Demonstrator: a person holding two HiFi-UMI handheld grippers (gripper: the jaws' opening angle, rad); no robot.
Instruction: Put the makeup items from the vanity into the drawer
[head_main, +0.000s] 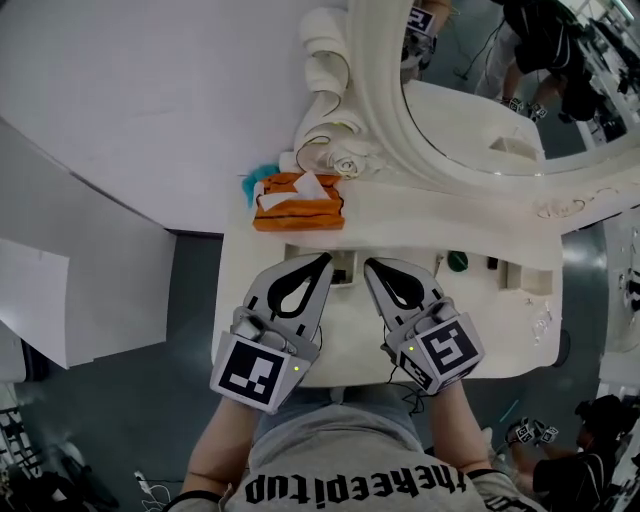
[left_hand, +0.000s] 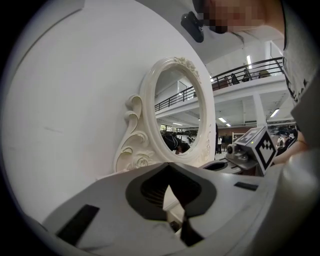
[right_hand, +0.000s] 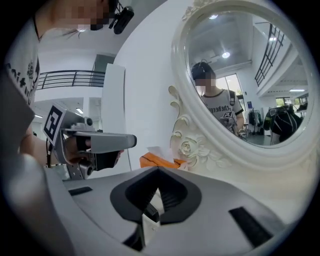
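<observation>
At the far left of the white bench (head_main: 245, 285), close to the scrolled foot of the mirror frame (head_main: 335, 130), lies an orange pouch (head_main: 298, 205). Something white pokes from its top and a teal tuft (head_main: 256, 183) shows at its left end. The right gripper view shows the same pouch (right_hand: 159, 161) beside the carved rose of the frame.

Nearer, the left tongs (head_main: 326, 260) reach over the middle of the bench. Their own view shows the jaws (left_hand: 170, 167) clenched tip to tip with nothing gripped, and only the bench shows through the loop behind the tips. A small pale and dark fitting (head_main: 343, 268) sits on the bench between the two gripper tips, and it is too small to identify.

Just right of it, the right tongs (head_main: 368, 263) point the same way, angled slightly toward the left pair. Their jaws (right_hand: 157, 170) are also clenched on nothing.

Further right, apart from both grippers, a small green item (head_main: 457, 261) and a small dark item (head_main: 492, 264) rest on the bench along the far strip under the mirror. Neither is touched. No view makes out the drawer.

The oval mirror (head_main: 520, 110) fills the far right, standing upright against a white wall.
</observation>
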